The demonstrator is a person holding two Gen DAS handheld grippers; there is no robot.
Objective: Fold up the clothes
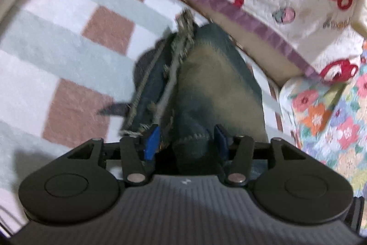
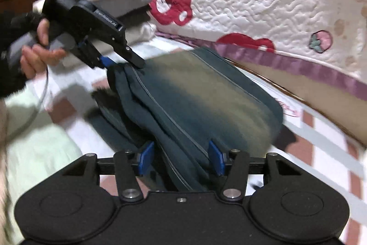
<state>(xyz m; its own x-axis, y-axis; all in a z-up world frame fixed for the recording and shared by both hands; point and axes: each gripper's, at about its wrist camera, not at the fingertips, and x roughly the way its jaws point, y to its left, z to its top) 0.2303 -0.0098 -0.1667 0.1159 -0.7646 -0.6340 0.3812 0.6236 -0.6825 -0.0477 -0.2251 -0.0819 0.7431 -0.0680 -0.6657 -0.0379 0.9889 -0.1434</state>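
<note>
Your left gripper and right gripper each clamp an end of the jeans above the checked sheet.

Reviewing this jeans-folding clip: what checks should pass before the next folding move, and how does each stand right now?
1. Left gripper holding denim: ok, the jeans sit between its blue pads.
2. Right gripper holding denim: ok, the jeans run between its pads.
3. Both grips on the same garment: ok, the left gripper shows at the far edge.
4. Layers aligned: cannot tell, motion blur.
5. White bear-print quilt apart from the fold: ok.
6. Frayed hem lying flat: not ok, it hangs loose.
</note>
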